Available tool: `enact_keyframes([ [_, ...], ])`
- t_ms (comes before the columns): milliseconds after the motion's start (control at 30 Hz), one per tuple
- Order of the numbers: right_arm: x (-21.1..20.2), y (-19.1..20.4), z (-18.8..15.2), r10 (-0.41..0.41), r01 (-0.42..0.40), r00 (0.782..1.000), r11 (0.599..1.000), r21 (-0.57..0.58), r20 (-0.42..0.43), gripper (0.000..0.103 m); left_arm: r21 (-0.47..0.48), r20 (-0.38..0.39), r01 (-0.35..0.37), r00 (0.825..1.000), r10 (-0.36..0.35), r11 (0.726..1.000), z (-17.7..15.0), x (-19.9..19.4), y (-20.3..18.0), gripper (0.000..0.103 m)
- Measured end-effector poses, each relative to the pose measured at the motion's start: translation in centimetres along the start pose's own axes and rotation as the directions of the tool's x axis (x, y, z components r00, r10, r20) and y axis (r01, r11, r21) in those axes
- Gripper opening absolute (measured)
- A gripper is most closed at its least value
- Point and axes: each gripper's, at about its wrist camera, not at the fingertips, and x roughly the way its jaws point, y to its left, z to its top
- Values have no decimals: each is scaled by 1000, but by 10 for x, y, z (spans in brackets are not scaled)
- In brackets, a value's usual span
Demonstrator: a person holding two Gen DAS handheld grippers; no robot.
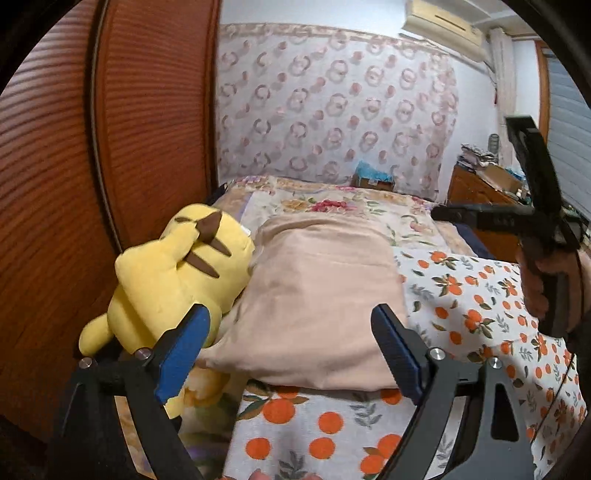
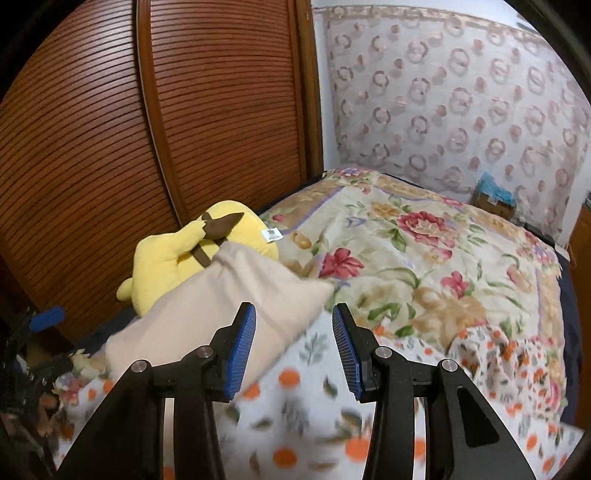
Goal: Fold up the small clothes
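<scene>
The left claw [image 1: 291, 350] is spread wide with nothing between its blue pads [image 1: 181, 362]. The right claw [image 2: 293, 347] is likewise parted, its ribbed blue pads [image 2: 242, 354] holding nothing; in the left wrist view it shows as a dark frame at the right edge, gripped by a hand [image 1: 543, 280].

Under and just ahead of both claws lies a white cloth printed with oranges and leaves [image 1: 476, 306], spread over the bed with rumpled folds toward its right side [image 2: 491, 354]. Whether it is the garment to be folded or a sheet cannot be told. Resting on its far-left part is a plain beige pillow [image 1: 317, 302], lying flat.

Pressed against the pillow's left side is a yellow plush toy [image 1: 173, 277] with brown stripes on its back and a brown-tipped ear. A small white tag [image 2: 270, 235] on the toy carries dark print, too small to read.

Beyond these spreads a cream floral bedspread [image 2: 424, 251] with red and gold flowers. A cardboard box with blue material on top [image 2: 495, 197] sits at the bed's far edge. To the left stand slatted wooden doors [image 2: 221, 110]; behind the bed hangs a curtain patterned with pink rings [image 2: 461, 103]. An air conditioner [image 1: 443, 22] sits high on the wall, and a wooden dresser [image 1: 476, 195] piled with clutter stands at far right.
</scene>
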Motion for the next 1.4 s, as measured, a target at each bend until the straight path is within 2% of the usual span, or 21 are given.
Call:
enact_keyframes([
  [100, -24, 5, -18, -19, 18, 1000, 1000, 6, 11, 50, 22, 12, 24, 1000, -24, 999, 2, -8, -14, 89],
  [267, -80, 21, -47, -48, 47, 998, 999, 26, 32, 52, 54, 14, 80, 997, -81, 995, 0, -18, -39, 89],
  [333, -100, 26, -59, -64, 62, 997, 997, 40, 46, 60, 62, 20, 106, 994, -107, 992, 0, -22, -48, 89],
  [367, -110, 29, -65, -69, 67, 996, 997, 47, 50, 67, 62, 22, 115, 993, -117, 991, 0, -24, -52, 89],
  [700, -192, 57, -120, -173, 159, 979, 979, 124, 108, 78, 111, 29, 189, 981, -193, 976, -8, -46, -103, 89],
  [833, -226, 68, -139, -233, 212, 965, 963, 164, 122, 80, 123, 30, 227, 972, -233, 966, -11, -55, -124, 89],
  [1067, -279, 90, -155, -336, 299, 926, 931, 210, 170, 80, 173, 50, 226, 970, -238, 959, -3, -73, -158, 89],
  [1233, -306, 104, -159, -383, 335, 901, 912, 237, 202, 80, 183, 81, 235, 964, -253, 955, 10, -90, -173, 89],
  [1400, -324, 116, -169, -406, 348, 886, 902, 255, 226, 80, 174, 95, 226, 965, -245, 959, 19, -100, -179, 89],
])
